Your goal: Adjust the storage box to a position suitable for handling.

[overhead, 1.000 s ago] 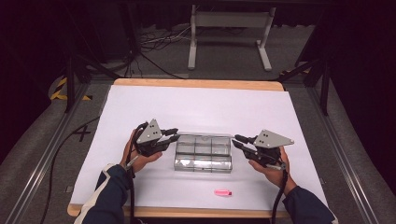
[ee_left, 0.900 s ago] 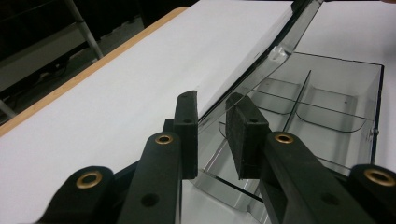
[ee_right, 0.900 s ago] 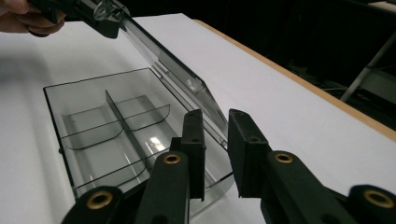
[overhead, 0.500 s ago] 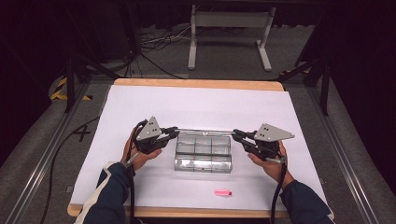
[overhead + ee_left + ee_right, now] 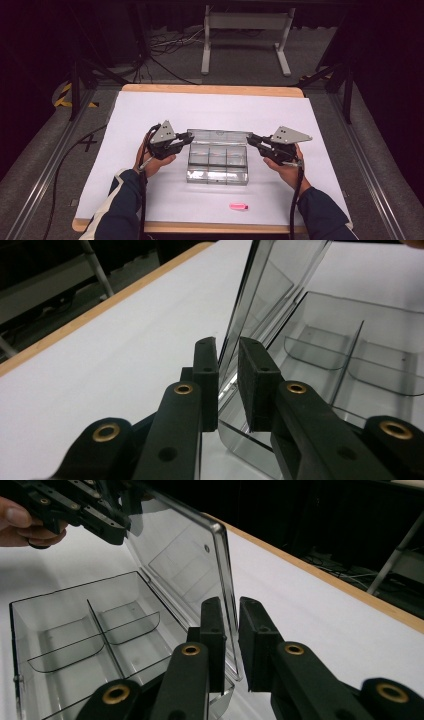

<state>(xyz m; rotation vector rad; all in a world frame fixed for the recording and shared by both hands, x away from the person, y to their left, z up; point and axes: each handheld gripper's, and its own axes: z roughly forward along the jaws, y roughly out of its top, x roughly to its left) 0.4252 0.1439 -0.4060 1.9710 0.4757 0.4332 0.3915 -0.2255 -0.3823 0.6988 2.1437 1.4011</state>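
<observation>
A white tabletop (image 5: 150, 115) stands in a dark room. At its middle sits a clear box (image 5: 217, 165), its lid (image 5: 218, 136) raised upright. The left claw (image 5: 186, 141) pinches the lid's left edge, the right claw (image 5: 251, 139) its right edge. A pink piece (image 5: 238, 206) lies near the front.

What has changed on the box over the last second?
The lid has swung up from nearly flat to standing upright at the box's far edge. The right gripper moved in to the lid's right end; the left gripper rose with its left end. Both are closed on the lid edge. The box and pink piece stayed put.
</observation>
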